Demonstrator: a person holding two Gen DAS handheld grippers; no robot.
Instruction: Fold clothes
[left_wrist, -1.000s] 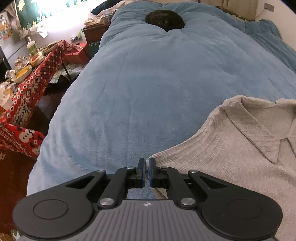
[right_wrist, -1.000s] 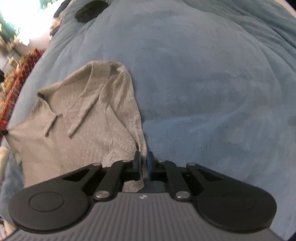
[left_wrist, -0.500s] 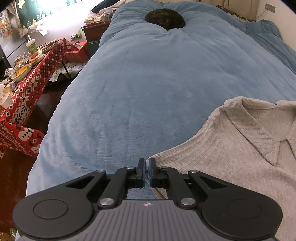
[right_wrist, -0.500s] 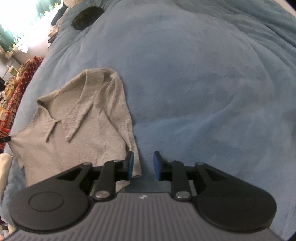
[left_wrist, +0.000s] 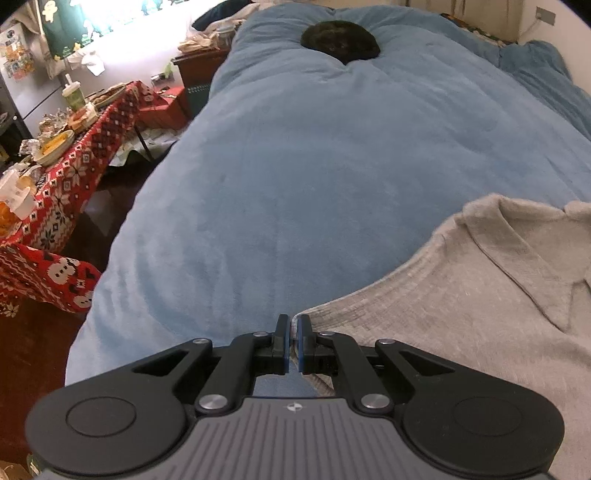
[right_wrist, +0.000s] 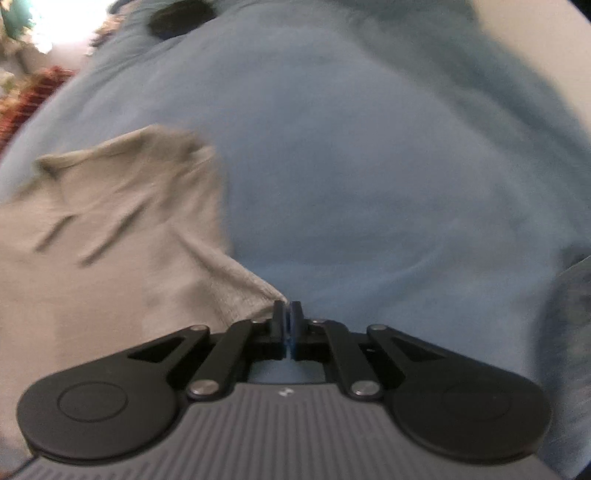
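A grey knit collared sweater (left_wrist: 480, 306) lies spread on the blue bed cover (left_wrist: 314, 166). My left gripper (left_wrist: 293, 338) is shut on the sweater's left edge at the bottom centre of the left wrist view. The sweater also shows in the right wrist view (right_wrist: 110, 229), blurred. My right gripper (right_wrist: 287, 328) is shut on the sweater's right edge, which is pulled to a point at the fingertips.
A dark round object (left_wrist: 340, 38) rests at the far end of the bed. A table with a red patterned cloth (left_wrist: 66, 166) and dishes stands left of the bed over a dark floor. A wall runs along the bed's right side.
My right gripper was shut, opened half a second ago, and is now shut again on the sweater's right edge, pulling it out. The left gripper has held still on its edge.
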